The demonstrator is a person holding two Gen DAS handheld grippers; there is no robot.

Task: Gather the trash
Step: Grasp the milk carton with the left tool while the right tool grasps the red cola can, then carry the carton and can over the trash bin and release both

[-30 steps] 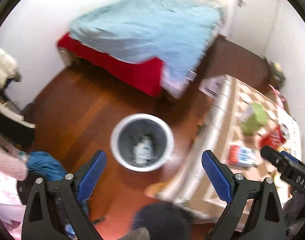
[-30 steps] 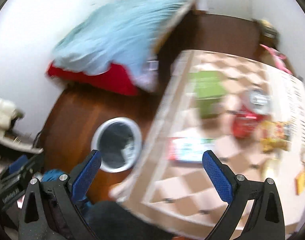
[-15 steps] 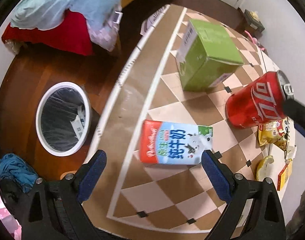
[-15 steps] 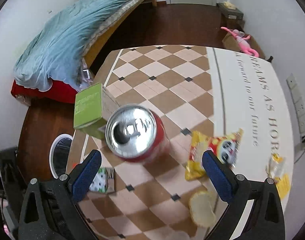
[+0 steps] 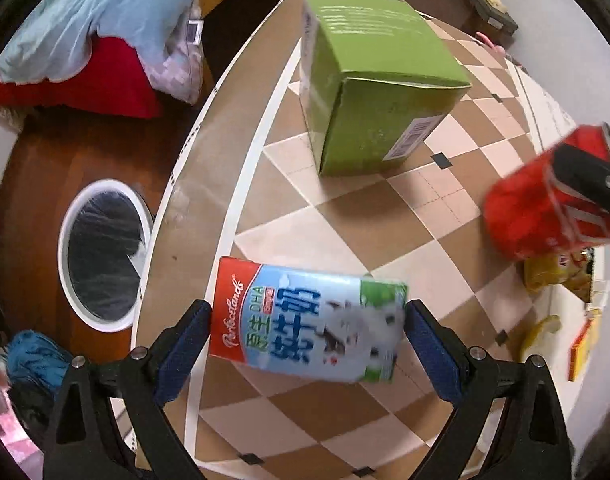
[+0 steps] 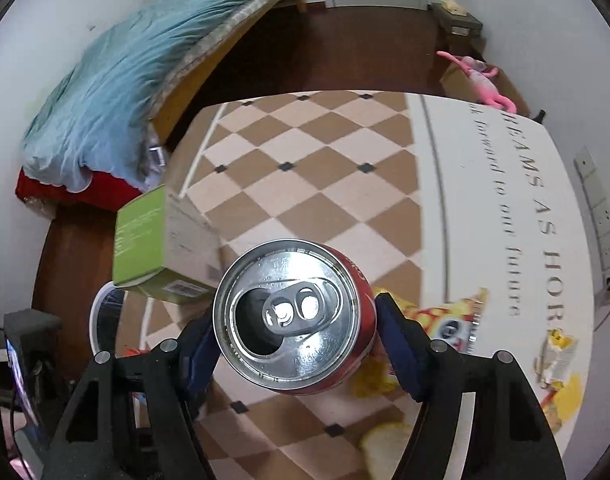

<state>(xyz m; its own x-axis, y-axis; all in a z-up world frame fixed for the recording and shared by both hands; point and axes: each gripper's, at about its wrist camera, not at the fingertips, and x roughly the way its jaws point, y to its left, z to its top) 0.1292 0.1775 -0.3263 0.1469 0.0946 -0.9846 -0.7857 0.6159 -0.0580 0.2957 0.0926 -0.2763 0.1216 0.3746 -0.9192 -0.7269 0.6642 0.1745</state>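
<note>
A blue, white and red milk carton point(image 5: 305, 320) lies on the checkered table point(image 5: 345, 216), and it looks blurred. My left gripper point(image 5: 308, 320) stands open around it, one blue pad by each end. A red soda can point(image 6: 289, 316) with an opened top fills the middle of the right wrist view, and my right gripper point(image 6: 295, 320) is shut on it. From the left wrist view the can point(image 5: 537, 208) shows at the right with a black finger across it. The white-rimmed trash bin point(image 5: 105, 325) stands on the floor left of the table.
A green box point(image 5: 377, 80) stands on the table beyond the carton. A yellow snack bag point(image 6: 445, 316), a yellow peel point(image 6: 385, 444) and a small yellow box point(image 5: 581, 344) lie near the can. A bed with a blue blanket point(image 6: 145, 72) is at the far left.
Both grippers swung from above the bin to the table. The left came down around the milk carton. The right closed in on the red can.
</note>
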